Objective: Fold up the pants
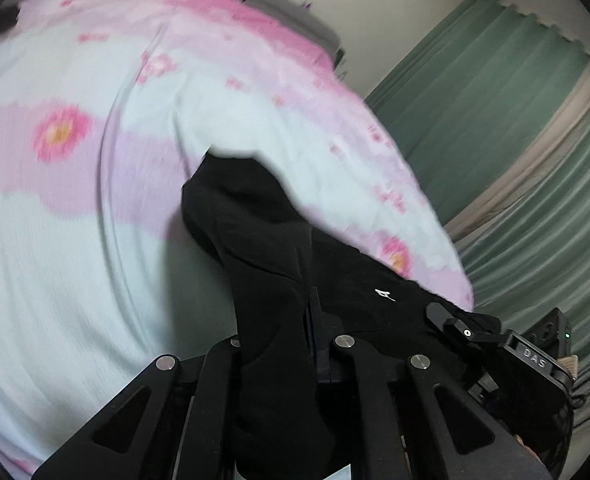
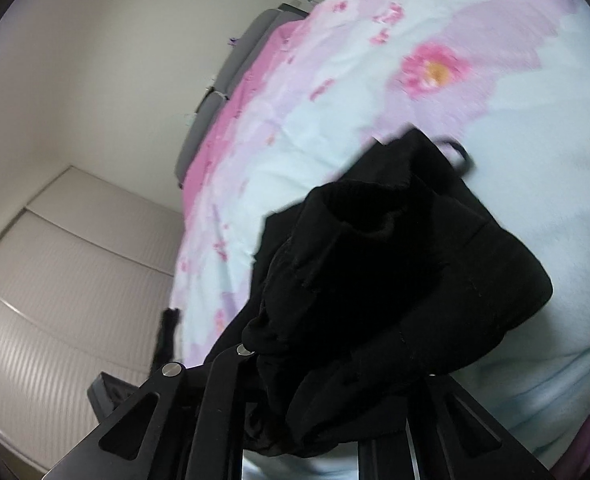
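Left gripper (image 1: 313, 320): jaws closed on black pants (image 1: 255, 240), cloth pinched between the fingers and trailing forward. Right gripper (image 2: 335, 364): fingertips buried in bunched pants (image 2: 395, 260); grip cannot be confirmed. Beyond both lies a floral bedsheet (image 1: 95, 160). Green curtain (image 1: 495, 120) to the left gripper's right.

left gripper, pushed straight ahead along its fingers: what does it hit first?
The black pants it already clamps, bunched over the left gripper. Past that cloth, probably the floral bedsheet; the blurred frame leaves depth unclear.
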The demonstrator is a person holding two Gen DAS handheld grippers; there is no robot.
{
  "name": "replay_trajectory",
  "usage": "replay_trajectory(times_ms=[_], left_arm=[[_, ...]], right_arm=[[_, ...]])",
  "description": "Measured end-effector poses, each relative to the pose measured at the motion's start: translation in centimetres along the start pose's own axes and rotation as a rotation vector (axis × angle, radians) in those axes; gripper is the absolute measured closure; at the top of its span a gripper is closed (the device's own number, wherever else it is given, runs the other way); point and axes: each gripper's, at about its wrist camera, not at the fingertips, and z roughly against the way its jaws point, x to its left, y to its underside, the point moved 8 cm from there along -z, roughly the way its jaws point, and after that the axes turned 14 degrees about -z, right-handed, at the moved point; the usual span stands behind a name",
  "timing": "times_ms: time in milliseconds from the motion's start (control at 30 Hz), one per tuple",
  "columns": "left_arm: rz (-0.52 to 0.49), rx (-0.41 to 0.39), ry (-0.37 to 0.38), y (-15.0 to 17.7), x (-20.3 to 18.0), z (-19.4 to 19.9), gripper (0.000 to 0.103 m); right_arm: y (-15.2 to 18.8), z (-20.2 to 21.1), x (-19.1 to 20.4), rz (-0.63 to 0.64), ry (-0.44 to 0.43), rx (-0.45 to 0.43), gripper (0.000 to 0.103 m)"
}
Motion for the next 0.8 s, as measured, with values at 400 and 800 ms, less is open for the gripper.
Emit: replay_trajectory(times_ms=[400, 800], left_arm=[[-0.017, -0.12, 0.003, -7.5, 0.0, 7.9, 0.091], [0.062, -0.211, -0.12, -12.8, 12.8, 17.7, 0.091]], right_arm=[[0.1, 1.8, 10.0, 0.116, -0.127, -0.004, 0.09], [7.2, -6.0, 20.4, 0.223, -0.184, 0.114, 0.09]])
